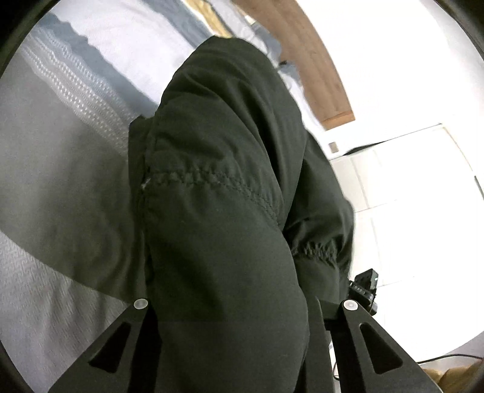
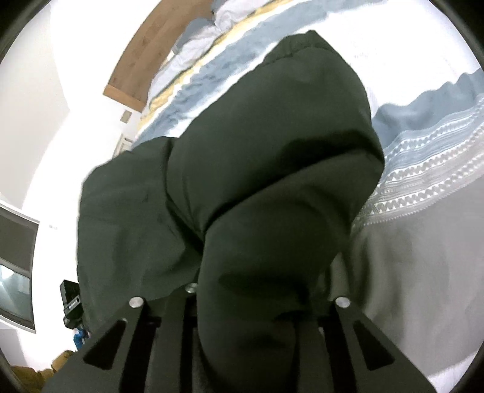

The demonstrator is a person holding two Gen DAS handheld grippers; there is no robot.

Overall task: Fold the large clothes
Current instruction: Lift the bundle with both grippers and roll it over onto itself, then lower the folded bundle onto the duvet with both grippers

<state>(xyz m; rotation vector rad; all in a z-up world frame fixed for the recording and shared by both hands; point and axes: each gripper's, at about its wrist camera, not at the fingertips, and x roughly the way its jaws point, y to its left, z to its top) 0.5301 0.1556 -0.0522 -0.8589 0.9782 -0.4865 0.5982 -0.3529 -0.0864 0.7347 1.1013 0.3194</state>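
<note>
Dark garment (image 1: 224, 187): bunching between fingers of left gripper (image 1: 239, 320) and right gripper (image 2: 242, 314), both clenching it, hanging over striped bedspread (image 1: 75, 90).

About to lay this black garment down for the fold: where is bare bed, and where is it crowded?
Free: the plain grey blanket, between the patterned white band and the dark garment; the left view shows the same grey stretch. Crowded: the rumpled bedding by the wooden headboard. Both the left hand-held gripper and right hand-held gripper are buried in cloth.
</note>
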